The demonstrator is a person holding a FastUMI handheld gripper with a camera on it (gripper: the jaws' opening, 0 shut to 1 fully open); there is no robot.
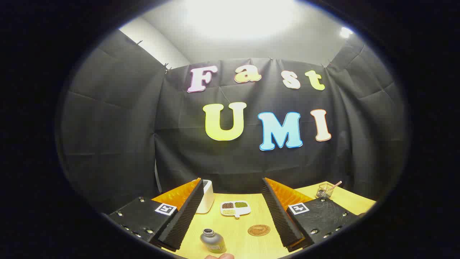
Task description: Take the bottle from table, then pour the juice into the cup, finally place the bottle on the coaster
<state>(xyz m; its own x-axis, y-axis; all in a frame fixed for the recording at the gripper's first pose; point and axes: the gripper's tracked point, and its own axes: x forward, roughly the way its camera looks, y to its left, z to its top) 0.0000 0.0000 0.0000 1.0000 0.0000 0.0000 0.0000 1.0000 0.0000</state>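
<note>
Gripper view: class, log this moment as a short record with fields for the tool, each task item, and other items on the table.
tool: open, fingers spread, touching nothing
bottle: upright, uncapped, between the fingers, nearer the left one
coaster: round, flat on the table, right of the bottle
cup: white, beyond the left finger
other items: sectioned dish of grains beyond the coaster; wire basket far right
table: wooden top

I see the bottle (212,241) only down to its shoulder; its base is cut off at six o'clock. My left finger hides part of the white cup (206,201). The tongs (230,216) stand wide apart. The divided dish's (235,208) contents are too small to identify.
</note>
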